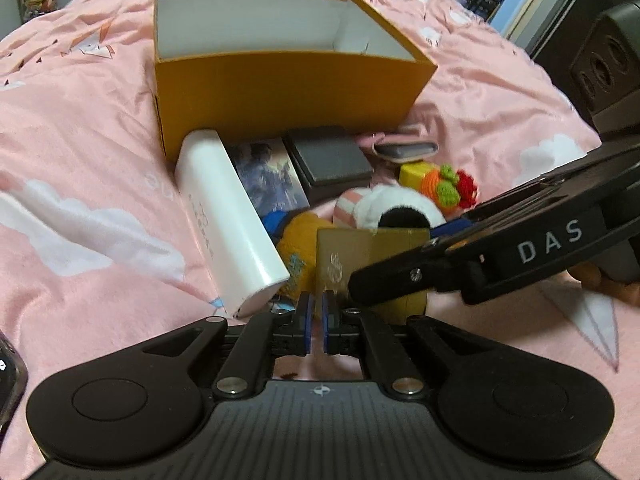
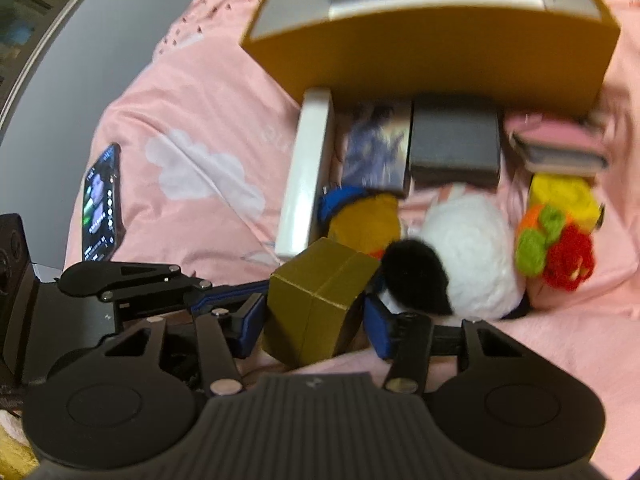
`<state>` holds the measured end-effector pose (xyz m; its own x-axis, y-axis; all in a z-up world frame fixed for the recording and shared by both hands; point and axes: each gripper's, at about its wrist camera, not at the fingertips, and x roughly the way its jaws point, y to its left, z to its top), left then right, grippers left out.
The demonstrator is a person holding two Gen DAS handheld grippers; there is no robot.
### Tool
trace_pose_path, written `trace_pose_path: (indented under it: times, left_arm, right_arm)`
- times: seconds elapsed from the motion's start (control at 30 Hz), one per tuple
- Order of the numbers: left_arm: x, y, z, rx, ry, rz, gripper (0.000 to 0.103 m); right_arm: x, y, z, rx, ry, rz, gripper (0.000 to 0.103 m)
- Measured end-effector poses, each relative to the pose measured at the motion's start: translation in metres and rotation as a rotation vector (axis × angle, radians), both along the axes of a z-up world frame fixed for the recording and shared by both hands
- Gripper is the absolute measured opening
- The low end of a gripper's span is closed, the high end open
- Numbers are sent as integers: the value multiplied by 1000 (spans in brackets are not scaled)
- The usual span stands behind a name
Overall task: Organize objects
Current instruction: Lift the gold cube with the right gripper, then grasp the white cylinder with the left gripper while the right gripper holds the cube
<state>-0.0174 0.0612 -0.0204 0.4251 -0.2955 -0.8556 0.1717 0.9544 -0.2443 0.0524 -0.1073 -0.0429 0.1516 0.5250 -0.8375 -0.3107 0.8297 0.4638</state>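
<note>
We straddle the gold box with the right gripper, jaws apart, the left pad touching, the right just clear; the box stands tilted on the bed. Our left gripper, jaws together and empty, sits just beside it. Both point steeply down. Beyond the plush panda, the open orange carton waits.

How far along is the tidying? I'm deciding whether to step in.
Done: nothing visibly; no item shows inside the orange box, though its floor is partly hidden. In hand: the right tongs straddle the gold box; a firm grip can't be confirmed. The left tongs are shut beside it. Left: the white box, dark box, panda plush and other pieces lie on the bedspread in front.
</note>
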Motion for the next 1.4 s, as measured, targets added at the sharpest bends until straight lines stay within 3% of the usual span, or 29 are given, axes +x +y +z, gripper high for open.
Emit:
trace_pose_path:
  times: [0.2,0.33,0.57,0.87,1.17,1.3,1.4]
  left_arm:
    - [11,3,5,-87,-35,49,15]
    - [20,5,9,-1,-74,122,21]
    - [49,17,2,20,-52,233,37]
    - [83,25,-23,77,7,356,53]
    - [97,2,-40,207,34,318,54]
    - [99,3,-47,227,60,313,54]
    - [97,4,-47,223,58,312,51]
  right_arm:
    - [13,-2,22,1,-144,18,52]
    - [31,-6,25,3,-164,20,50]
    - [61,-13,29,80,-168,-24,50]
    - [89,-8,-3,-12,-207,-61,50]
    - [91,-1,-25,-80,-183,-8,51]
    - [89,5,-26,-134,-199,9,61]
    - [93,6,-32,-132,-162,14,62]
